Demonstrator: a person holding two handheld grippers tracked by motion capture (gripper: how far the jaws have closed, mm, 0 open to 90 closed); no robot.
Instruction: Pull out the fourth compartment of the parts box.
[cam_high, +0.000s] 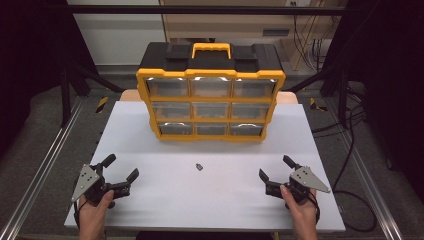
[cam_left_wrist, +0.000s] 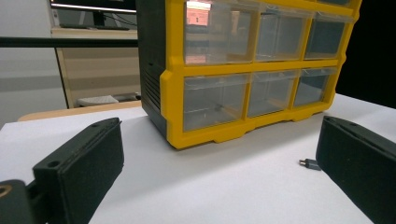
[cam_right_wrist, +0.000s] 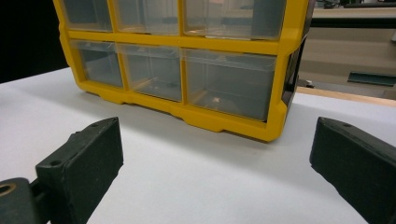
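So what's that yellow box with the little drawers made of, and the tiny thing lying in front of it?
The organizer looks like moulded plastic: glossy yellow frame, matte black shell. Its drawers are see-through, likely clear plastic, catching light glare. The small part is dark with a lighter tip in the left gripper view, possibly metal; too small to be sure.

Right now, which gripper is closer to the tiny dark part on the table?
Right, though only slightly. The part lies on the table between both. The left gripper sits to its left and nearer the person; the right gripper sits to its right, roughly level with it.
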